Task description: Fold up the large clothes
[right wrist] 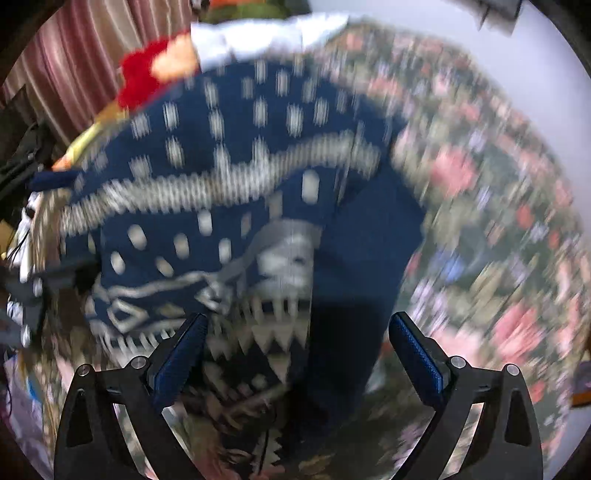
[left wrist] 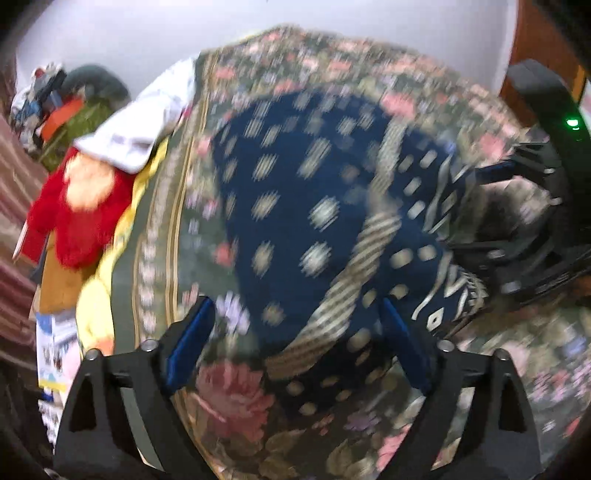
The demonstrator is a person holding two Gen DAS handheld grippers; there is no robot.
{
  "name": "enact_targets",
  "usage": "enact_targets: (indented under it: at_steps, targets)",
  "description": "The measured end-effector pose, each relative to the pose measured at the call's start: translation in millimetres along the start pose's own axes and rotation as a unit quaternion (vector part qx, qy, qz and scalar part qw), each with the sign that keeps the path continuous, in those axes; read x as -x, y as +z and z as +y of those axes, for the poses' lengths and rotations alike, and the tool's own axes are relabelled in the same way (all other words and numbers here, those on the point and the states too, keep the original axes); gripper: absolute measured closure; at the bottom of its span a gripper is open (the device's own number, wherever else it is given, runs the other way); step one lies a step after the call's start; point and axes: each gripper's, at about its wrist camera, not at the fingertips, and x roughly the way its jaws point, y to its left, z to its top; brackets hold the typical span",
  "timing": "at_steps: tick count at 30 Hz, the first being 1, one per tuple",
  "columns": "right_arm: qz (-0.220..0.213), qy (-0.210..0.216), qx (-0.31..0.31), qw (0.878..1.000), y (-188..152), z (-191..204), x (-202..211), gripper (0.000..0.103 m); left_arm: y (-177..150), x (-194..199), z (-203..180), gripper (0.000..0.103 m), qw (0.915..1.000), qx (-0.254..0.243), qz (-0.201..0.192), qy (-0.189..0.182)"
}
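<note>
A navy knitted sweater [left wrist: 295, 206] with pale dots and stripes lies bunched on a floral bedspread [left wrist: 236, 402]. It also shows in the right wrist view [right wrist: 229, 192], on the same bedspread [right wrist: 498, 236]. My left gripper [left wrist: 295, 336] is open, its blue pads spread over the sweater's near edge. My right gripper [right wrist: 297, 347] is open above the sweater's patterned hem. In the left wrist view the right gripper [left wrist: 491, 177] shows at the sweater's far right side. Both views are blurred by motion.
A red plush toy [left wrist: 77, 210] and a white cloth [left wrist: 140, 125] lie at the bed's left edge, also in the right wrist view [right wrist: 147, 74]. A pile of clothes [left wrist: 74, 107] sits further left. Striped curtains [right wrist: 74, 66] hang behind. A pale wall [left wrist: 147, 33] lies beyond the bed.
</note>
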Motion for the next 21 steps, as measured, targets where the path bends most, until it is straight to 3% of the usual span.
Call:
enact_targets:
  at_steps: [2, 4, 7, 8, 10, 12, 17, 21]
  targets:
    - [0.003, 0.013, -0.002, 1.000, -9.7, -5.9, -1.2, 0.003, -12.9, -5.0, 4.8, 0.007, 0.9999, 0.001, 0.003, -0.010]
    - [0.004, 0.000, 0.019, 1.000, -15.7, -7.7, 4.9, 0.003, -19.8, -5.1, 9.4, 0.005, 0.9998, 0.013, 0.005, -0.015]
    - [0.013, -0.010, 0.038, 0.999, -22.9, -12.9, 10.7, 0.002, -27.8, -1.7, 4.9, 0.005, 1.0000, 0.003, 0.004, -0.002]
    - [0.015, -0.017, 0.044, 0.999, -26.0, -15.8, 13.7, 0.002, -31.8, -2.7, 1.4, 0.006, 0.9998, -0.010, 0.009, 0.013]
    - [0.008, -0.030, 0.048, 0.998, -30.2, -21.6, 24.6, 0.003, -44.1, -11.6, -9.8, 0.007, 0.9945, -0.060, 0.030, 0.080]
    - [-0.013, -0.025, 0.032, 0.999, -30.0, -31.0, 41.9, 0.003, -57.6, -11.3, -17.5, 0.008, 0.9894, -0.091, 0.027, 0.110]
    - [-0.077, -0.028, -0.016, 0.997, -9.9, -40.7, 73.0, 0.002, -68.4, 19.8, -16.9, 0.010, 0.9955, -0.069, 0.003, 0.065]
    - [-0.087, -0.046, -0.045, 0.994, 13.1, -37.6, 58.7, 0.003, -53.2, 58.6, -4.4, 0.010, 0.9970, -0.014, -0.055, 0.053]
